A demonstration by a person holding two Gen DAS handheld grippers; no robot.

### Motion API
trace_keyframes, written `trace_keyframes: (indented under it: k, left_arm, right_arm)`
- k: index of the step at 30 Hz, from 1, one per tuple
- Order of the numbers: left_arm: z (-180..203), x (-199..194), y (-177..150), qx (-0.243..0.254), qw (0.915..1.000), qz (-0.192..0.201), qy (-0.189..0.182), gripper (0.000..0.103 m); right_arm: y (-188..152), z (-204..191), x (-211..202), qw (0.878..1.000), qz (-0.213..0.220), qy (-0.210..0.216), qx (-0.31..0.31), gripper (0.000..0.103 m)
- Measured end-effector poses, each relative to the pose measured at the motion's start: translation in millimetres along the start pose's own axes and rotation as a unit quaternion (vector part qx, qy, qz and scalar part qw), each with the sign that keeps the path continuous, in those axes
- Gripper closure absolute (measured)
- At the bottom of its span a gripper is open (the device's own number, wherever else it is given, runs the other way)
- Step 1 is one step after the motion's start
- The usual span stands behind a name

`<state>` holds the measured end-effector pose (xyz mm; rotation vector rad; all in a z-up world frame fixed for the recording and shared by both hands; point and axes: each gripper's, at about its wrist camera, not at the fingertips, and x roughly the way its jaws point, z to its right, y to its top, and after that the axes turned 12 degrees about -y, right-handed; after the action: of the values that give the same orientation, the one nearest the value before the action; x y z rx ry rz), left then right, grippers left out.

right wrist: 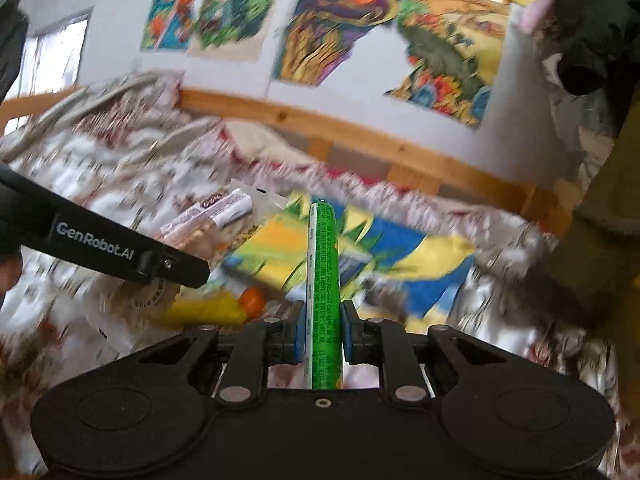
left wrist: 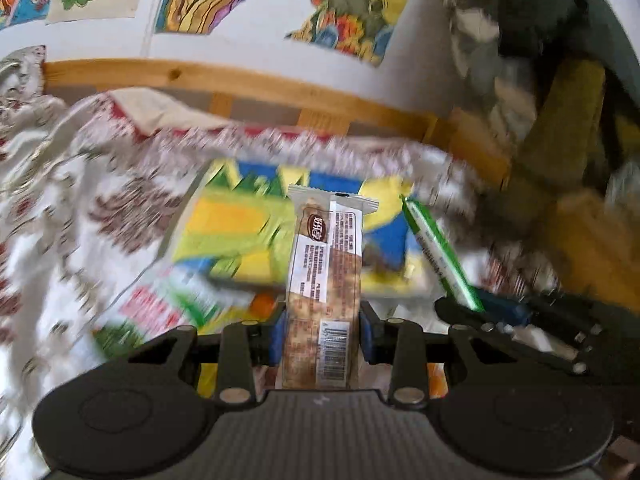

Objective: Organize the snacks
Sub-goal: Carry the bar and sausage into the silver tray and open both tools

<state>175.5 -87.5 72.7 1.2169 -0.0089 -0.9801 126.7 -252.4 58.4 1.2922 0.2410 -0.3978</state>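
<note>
1. Colourful posters (right wrist: 332, 28) hung on a white wall (left wrist: 248, 52) at the back, some with torn edges, above a light wooden bed rail (left wrist: 248, 80) that ran across both views.
2. Below the rail lay a bed covered by a rumpled white blanket (left wrist: 80, 184) with a red-brown pattern — much of it smeared by motion blur.
3. On the blanket sat a flat box (left wrist: 244, 232) printed in yellow, blue and green, and near its front edge a small orange item (right wrist: 253, 300), too blurred to name.
4. More snack packets (left wrist: 160, 304) in red, white and green lay on the bedding at the left of the left wrist view.
5. Dark and olive cloth (left wrist: 560, 128) was piled at the right side.
6. The left tool (left wrist: 324, 332) was clamped on a cracker bar (left wrist: 326, 256) in a clear and white wrapper, which stood out forward between its blue pads, raised over the box.
7. The right tool (right wrist: 323, 332) was pressed together on a thin green stick packet (right wrist: 323, 264) — held on edge, pointing forward over the box.
8. In the right wrist view the left tool's black arm crossed from the left, the cracker bar at its tip.
</note>
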Motion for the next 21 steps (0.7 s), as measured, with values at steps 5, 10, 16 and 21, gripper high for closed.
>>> trace_keyframes:
  k: [5, 10, 16, 21]
  left_arm:
    - [-2.7, 44.0, 45.9, 0.004, 0.9997, 0.021, -0.016, 0.064]
    - [-25.3, 97.3, 70.6, -0.014, 0.9996, 0.025, -0.004, 0.064]
    - [-60.4, 154.2, 73.1, -0.049, 0.9980, 0.005, 0.039, 0.064]
    - [-75.6, 174.2, 61.2, -0.059, 0.9967, -0.020, 0.052, 0.064]
  right_arm:
    - [16.3, 37.1, 58.7, 0.995, 0.011, 0.002, 0.095, 0.085]
    - [15.2, 55.5, 115.1, 0.983, 0.006, 0.029, 0.181, 0.084]
    - [-10.5, 54.9, 163.2, 0.970, -0.008, 0.044, 0.239, 0.084]
    - [-21.2, 49.9, 183.4, 0.964, -0.024, 0.047, 0.260, 0.084]
